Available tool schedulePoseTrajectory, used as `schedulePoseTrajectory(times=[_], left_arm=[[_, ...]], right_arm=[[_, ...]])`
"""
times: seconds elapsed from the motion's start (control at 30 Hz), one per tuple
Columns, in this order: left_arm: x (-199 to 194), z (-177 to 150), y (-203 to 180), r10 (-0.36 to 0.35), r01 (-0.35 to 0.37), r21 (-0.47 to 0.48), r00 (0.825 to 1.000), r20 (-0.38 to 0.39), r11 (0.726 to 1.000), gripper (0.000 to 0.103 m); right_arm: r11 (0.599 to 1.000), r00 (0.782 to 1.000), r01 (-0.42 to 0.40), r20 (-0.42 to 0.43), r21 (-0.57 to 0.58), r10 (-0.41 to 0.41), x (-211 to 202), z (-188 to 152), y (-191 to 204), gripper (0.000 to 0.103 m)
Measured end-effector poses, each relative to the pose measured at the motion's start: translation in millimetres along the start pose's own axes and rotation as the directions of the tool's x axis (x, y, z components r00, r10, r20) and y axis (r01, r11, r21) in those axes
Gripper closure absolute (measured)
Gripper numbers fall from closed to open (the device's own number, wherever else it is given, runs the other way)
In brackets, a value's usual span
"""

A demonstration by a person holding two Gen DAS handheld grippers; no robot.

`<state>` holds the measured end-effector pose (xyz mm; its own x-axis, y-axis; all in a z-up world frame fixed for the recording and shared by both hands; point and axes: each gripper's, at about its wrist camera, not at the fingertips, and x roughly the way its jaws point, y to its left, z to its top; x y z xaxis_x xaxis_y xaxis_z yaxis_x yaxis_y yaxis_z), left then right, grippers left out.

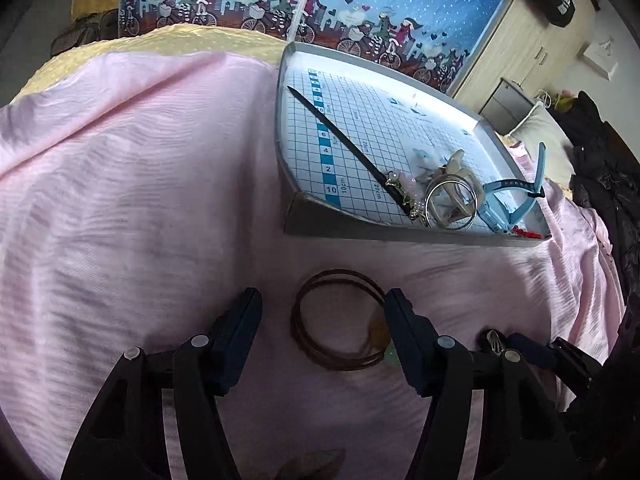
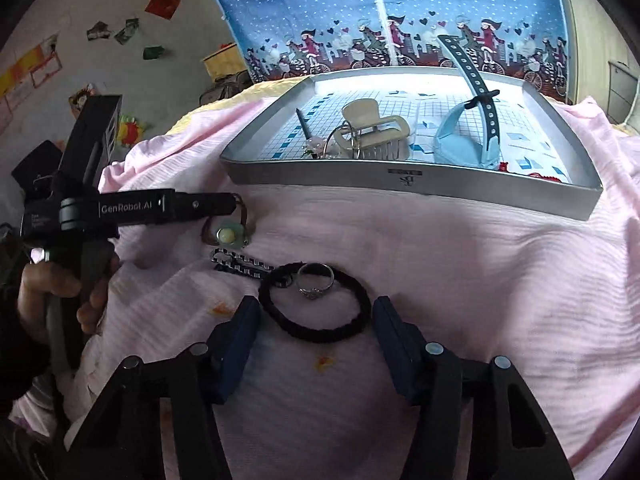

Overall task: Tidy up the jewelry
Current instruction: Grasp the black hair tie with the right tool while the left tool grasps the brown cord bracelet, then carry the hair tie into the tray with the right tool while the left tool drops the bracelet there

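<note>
1. Grippers: left gripper [image 1: 324,320] spread wide, straddling the brown cord necklace [image 1: 340,320] on the pink bedspread [image 1: 140,200], near side of the grey tray [image 1: 400,236]; nothing pinched. Right gripper [image 2: 316,320] likewise spread, straddling the black hair tie [image 2: 316,308]; nothing pinched.
2. Loose items, all short of the tray's front wall: silver ring [image 2: 316,280] lying inside the hair-tie loop, touching or just beside its far arc; black-and-white chain piece [image 2: 244,262] just beyond; necklace pendant [image 2: 226,236] close under the left gripper's tip.
3. Tray contents, against its front wall: black hair stick [image 1: 340,140], metal bangle [image 1: 450,204], beige claw clip [image 2: 372,128], blue watch [image 2: 468,140], small red item [image 1: 528,232] in the corner.
4. Risks, as judged: closing on the hair tie likely to drag or flick the ring; soft bedding likely to bunch under the pads; thin cord liable to slip out of a partial pinch, with the pendant swinging against the tray wall on lift.
5. Clearance: far half of the tray floor bare, ample room for placing; front wall needing a clear lift-over; upright watch strap a snag point on the right; both grippers near each other, crossing paths inadvisable.
</note>
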<state>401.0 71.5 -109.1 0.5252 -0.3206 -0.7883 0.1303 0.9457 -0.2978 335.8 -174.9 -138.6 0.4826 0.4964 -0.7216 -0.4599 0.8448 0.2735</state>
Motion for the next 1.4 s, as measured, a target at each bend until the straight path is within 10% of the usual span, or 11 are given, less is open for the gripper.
schedulePoseTrajectory(times=[0.27,0.4,0.6,0.9,1.4], left_arm=[[-2.0,-6.8,-2.2,-0.046,0.046,-0.002,0.999,-0.005,0.999,0.048],[1.0,-9.4,0.5,-0.080,0.080,-0.028,0.997,-0.022,0.996,0.080],[-3.3,-11.2,4.0,-0.131,0.130,-0.047,0.991,-0.008,0.990,0.097],[-36.0,-18.5,0.9,-0.259,0.261,0.002,0.956,0.139,0.965,0.098],[-47.2,-31.8,-25.1,-0.330,0.315,0.112,0.931,0.159,0.943,0.100]], right_arm=[[0.999,1.000,-0.015,0.014,0.046,0.015,-2.7,-1.4,-7.2,0.053],[0.998,1.000,-0.023,0.018,0.066,0.022,-3.7,-1.7,-9.8,0.056],[0.998,1.000,-0.016,0.022,0.068,0.015,-5.6,-3.5,-9.3,0.071],[0.998,0.999,-0.025,0.039,0.059,0.023,-7.8,-2.5,-6.7,0.088],[0.993,0.981,-0.011,0.191,0.115,-0.012,-41.9,15.4,-24.7,0.093]])
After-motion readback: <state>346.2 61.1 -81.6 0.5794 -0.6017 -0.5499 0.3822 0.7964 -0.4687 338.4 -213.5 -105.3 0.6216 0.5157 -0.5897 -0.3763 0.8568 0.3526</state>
